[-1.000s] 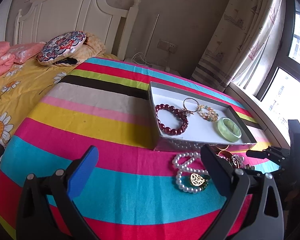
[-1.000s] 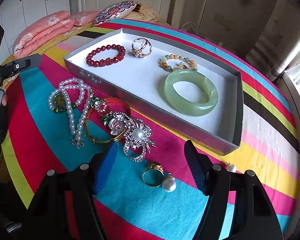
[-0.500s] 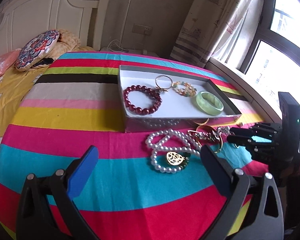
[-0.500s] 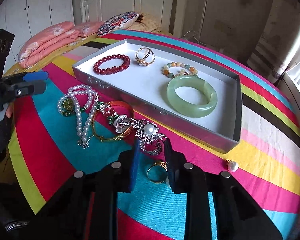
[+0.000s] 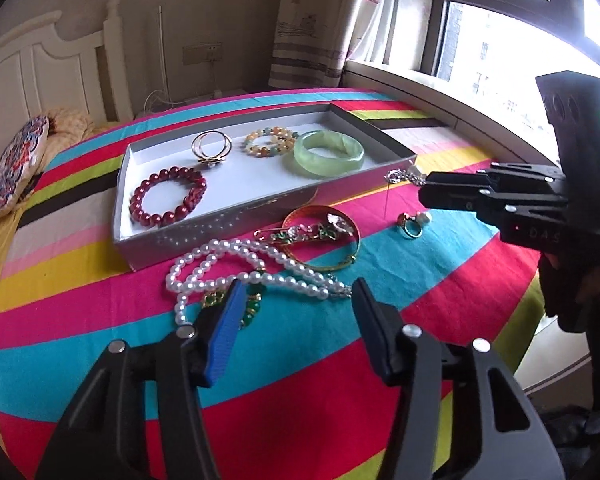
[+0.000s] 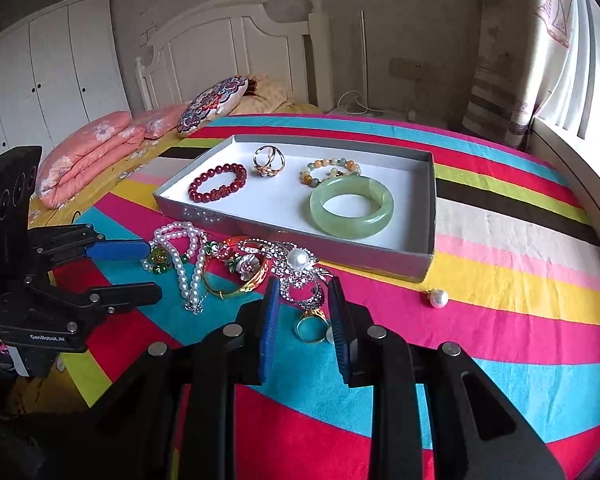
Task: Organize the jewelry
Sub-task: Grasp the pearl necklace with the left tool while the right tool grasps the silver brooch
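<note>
We are holding the right gripper [image 6: 302,300] narrowed onto the silver rhinestone brooch with a white pearl centre [image 6: 300,268], which is sitting between its blue pads [image 6: 269,322]; from the left camera the brooch is hanging at the fingertips beside the box corner, so we are recording it as gripped. Just below the tips the gold ring with a green stone [image 6: 310,322] is lying on the striped cloth [image 6: 500,320]. Ahead of this gripper the shallow grey cardboard box with white lining [image 6: 430,208] is holding the pale green jade bangle [image 6: 352,206] (nearest us), with the dark red bead bracelet [image 6: 218,186] beyond-left.

We are keeping the left gripper [image 5: 296,300] spread open and empty, with the white pearl necklace [image 5: 256,262] lying just ahead, between its fingers.
</note>
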{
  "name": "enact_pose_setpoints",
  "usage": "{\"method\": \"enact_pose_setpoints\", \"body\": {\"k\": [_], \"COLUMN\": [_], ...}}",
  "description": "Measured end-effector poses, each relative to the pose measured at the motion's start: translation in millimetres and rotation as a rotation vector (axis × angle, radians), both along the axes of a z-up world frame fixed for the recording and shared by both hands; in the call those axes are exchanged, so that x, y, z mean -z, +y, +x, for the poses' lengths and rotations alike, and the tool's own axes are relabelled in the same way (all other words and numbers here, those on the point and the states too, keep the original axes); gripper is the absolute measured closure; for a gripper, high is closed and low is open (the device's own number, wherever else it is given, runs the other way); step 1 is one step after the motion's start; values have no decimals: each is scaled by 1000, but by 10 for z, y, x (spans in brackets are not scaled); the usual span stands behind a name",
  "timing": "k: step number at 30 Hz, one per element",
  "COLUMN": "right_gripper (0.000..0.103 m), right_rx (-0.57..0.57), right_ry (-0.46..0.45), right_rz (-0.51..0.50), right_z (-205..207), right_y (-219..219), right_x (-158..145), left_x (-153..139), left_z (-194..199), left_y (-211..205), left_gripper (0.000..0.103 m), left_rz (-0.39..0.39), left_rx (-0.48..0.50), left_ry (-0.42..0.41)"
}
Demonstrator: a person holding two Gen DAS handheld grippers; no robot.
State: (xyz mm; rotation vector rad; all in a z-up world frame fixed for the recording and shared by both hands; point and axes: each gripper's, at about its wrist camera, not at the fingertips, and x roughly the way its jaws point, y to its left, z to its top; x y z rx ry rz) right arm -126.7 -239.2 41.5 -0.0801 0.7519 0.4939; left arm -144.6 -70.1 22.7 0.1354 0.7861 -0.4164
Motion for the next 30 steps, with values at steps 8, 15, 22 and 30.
{"method": "enact_pose_setpoints", "body": {"k": [8, 15, 22, 30], "right_gripper": [77, 77, 77, 77], "right_rx": [7, 15, 22, 21], "right_ry": [24, 29, 35, 46], "right_rz": [14, 22, 24, 42], "right_z": [-26, -14, -4, 1], "right_y": [-55, -60, -56, -83], "right_x": [118, 150, 168, 176], "left_x": [27, 48, 91, 131], "left_z": [290, 235, 416, 514], "left_y": [210, 64, 7, 150], "left_gripper": [49, 50, 43, 76], "left_rz": [0, 102, 164, 109], "left_rx": [-20, 101, 250, 303], "left_ry": [42, 35, 67, 145]}}
